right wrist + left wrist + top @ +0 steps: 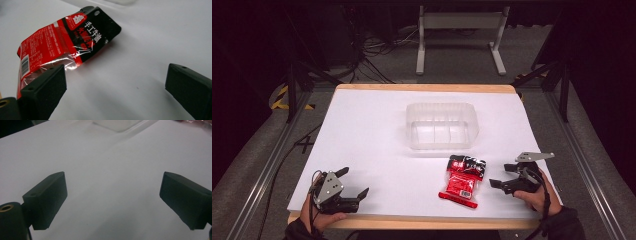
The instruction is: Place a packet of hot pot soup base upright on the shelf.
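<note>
My right gripper [502, 176], jaws wide and empty, sits just right of the red snack packet [463, 180], whose long axis runs away from me; my left gripper [354, 184], also wide, lies well apart.

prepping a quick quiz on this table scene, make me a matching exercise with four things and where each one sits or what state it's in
Things:
1. red and black packet
2. clear plastic container
3. left gripper
4. right gripper

Places or states:
A. empty, near the middle of the table
B. open, near corner, bare white surface between its jaws
C. lying flat, in front of the container
D. open, just beside the packet, not touching it

Pairs: 1-C, 2-A, 3-B, 4-D
</note>
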### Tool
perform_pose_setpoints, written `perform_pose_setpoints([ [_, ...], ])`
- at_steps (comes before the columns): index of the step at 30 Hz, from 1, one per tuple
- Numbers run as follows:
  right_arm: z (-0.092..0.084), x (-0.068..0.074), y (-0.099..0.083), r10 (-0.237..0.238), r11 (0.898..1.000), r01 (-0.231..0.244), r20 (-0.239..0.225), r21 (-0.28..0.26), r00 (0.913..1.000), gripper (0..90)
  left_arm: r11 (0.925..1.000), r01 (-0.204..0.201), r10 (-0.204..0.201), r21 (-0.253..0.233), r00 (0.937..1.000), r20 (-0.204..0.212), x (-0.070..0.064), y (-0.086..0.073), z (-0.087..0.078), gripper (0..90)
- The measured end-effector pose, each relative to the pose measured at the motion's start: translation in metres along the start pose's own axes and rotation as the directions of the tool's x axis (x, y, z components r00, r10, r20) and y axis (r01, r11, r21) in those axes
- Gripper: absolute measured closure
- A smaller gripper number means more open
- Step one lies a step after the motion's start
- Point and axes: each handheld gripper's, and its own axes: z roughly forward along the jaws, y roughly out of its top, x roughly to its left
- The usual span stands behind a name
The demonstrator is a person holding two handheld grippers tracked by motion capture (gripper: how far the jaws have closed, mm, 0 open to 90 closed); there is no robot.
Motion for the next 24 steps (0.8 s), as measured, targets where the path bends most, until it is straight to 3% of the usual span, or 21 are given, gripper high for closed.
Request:
perform_pose_setpoints([
  [1, 0.01, 0.002, 0.005, 0.015, 1.0, -0.015, -0.031, 0.015, 0.9994, 2.8, 1.0, -0.003, 0.003, 0.001, 1.0, 0.004, -0.001, 0.0, -0.001, 8.4],
  [4, 0.019, 0.007, 0.011, 0.019, 1.0, -0.018, -0.03, 0.018, 0.9994, 1.3, 1.0, 0.0, 0.0, 0.007, 1.0, -0.002, -0.001, -0.002, -0.002, 8.5],
  [9, 0.03, 0.01, 0.018, 0.052, 0.999, -0.051, -0.089, 0.007, 0.9947, 0.3, 0.9998, -0.012, 0.012, 0.013, 0.9998, -0.014, -0.004, -0.003, -0.004, 8.6],
  [13, 0.043, 0.013, 0.027, 0.065, 0.998, -0.065, -0.171, 0.007, 0.9832, 0.4, 0.9997, -0.005, 0.005, 0.022, 0.9998, -0.02, -0.003, -0.004, -0.004, 8.7],
  [15, 0.049, 0.011, 0.031, 0.088, 0.996, -0.089, -0.243, 0.01, 0.9661, 0.4, 0.9996, -0.006, 0.007, 0.028, 0.9998, -0.016, -0.004, -0.004, -0.003, 8.7],
  [16, 0.052, 0.009, 0.033, 0.113, 0.993, -0.114, -0.28, 0.012, 0.9534, 0.4, 0.9994, -0.013, 0.013, 0.031, 0.9998, -0.013, -0.004, -0.004, -0.002, 8.7],
  [17, 0.058, 0.008, 0.035, 0.142, 0.989, -0.145, -0.345, 0.018, 0.9278, 0.5, 0.9993, -0.012, 0.012, 0.035, 0.9999, -0.009, -0.005, -0.004, -0.001, 8.7],
  [18, 0.058, 0.008, 0.035, 0.142, 0.989, -0.145, -0.345, 0.018, 0.9278, 0.5, 0.9991, -0.021, 0.021, 0.038, 0.9997, -0.01, -0.006, -0.004, 0.0, 8.7],
  [20, 0.063, 0.011, 0.038, 0.14, 0.99, -0.142, -0.371, 0.022, 0.9179, 1.4, 0.9988, -0.02, 0.02, 0.044, 0.9998, -0.007, -0.006, -0.004, 0.0, 8.7],
  [22, 0.067, 0.013, 0.04, 0.138, 0.99, -0.14, -0.374, 0.021, 0.917, 6.8, 0.9988, -0.024, 0.025, 0.043, 0.9996, -0.011, -0.006, -0.004, 0.0, 8.8],
  [24, 0.069, 0.017, 0.042, 0.117, 0.993, -0.119, -0.348, 0.016, 0.9301, 17.9, 0.9986, -0.028, 0.029, 0.044, 0.9995, -0.01, -0.007, -0.004, 0.0, 9.0],
])
